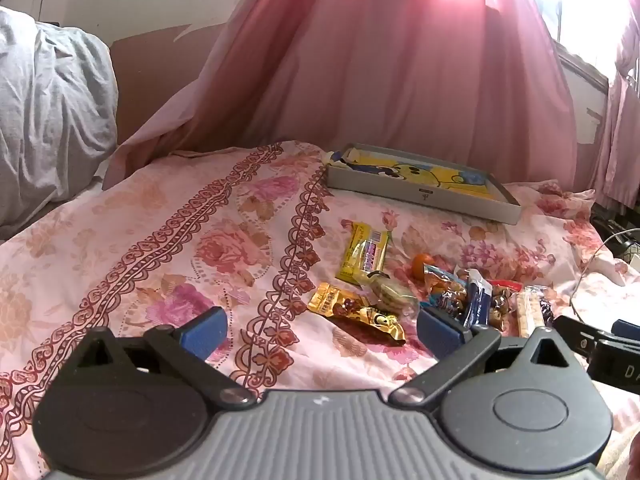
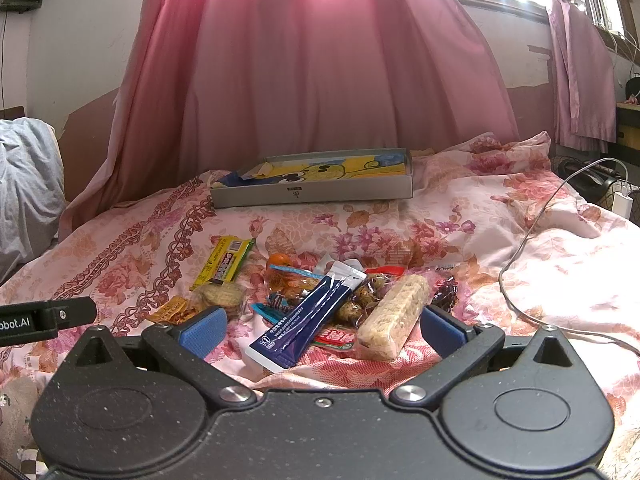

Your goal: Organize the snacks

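Both hand-held grippers, left (image 1: 322, 332) and right (image 2: 322, 332), gape wide, empty. Only right view shows the white cable (image 2: 532, 232), frame right; snack pile (image 2: 320, 300) centre.

The left gripper (image 1: 322, 334) sat low in the frame, jaws spread wide. The right gripper (image 2: 322, 332) likewise gaped, holding nothing.

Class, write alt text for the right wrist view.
An open right gripper hovers over a snack pile on a floral bedspread. Behind the pile lies a shallow grey box, with pink curtains beyond it.
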Available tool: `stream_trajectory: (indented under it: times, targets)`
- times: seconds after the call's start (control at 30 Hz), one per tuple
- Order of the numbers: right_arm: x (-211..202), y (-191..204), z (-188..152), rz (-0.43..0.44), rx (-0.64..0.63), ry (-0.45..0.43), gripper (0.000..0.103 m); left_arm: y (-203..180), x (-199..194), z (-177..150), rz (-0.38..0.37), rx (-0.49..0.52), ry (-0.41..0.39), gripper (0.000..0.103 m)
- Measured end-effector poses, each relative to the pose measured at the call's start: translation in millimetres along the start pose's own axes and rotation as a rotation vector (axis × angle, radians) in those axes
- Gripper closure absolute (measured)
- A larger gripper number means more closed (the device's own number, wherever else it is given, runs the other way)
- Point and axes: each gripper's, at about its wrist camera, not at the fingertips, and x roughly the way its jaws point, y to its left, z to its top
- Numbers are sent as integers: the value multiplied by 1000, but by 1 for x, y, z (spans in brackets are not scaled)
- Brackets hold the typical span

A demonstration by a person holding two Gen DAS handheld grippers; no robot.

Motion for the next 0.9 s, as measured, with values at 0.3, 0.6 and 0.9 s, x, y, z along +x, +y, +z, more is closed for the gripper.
stream_trajectory:
  times: [0.3,0.6,0.9]
  targets:
    - [0,0,0,0,0,0,1,1,0,1,1,-4,0,1]
    - [0,0,0,1,1,-1,1,2,1,1,6,-2,6,1]
    - [0,0,0,1,-1,1,1,2,3,-1,14,8,29,1]
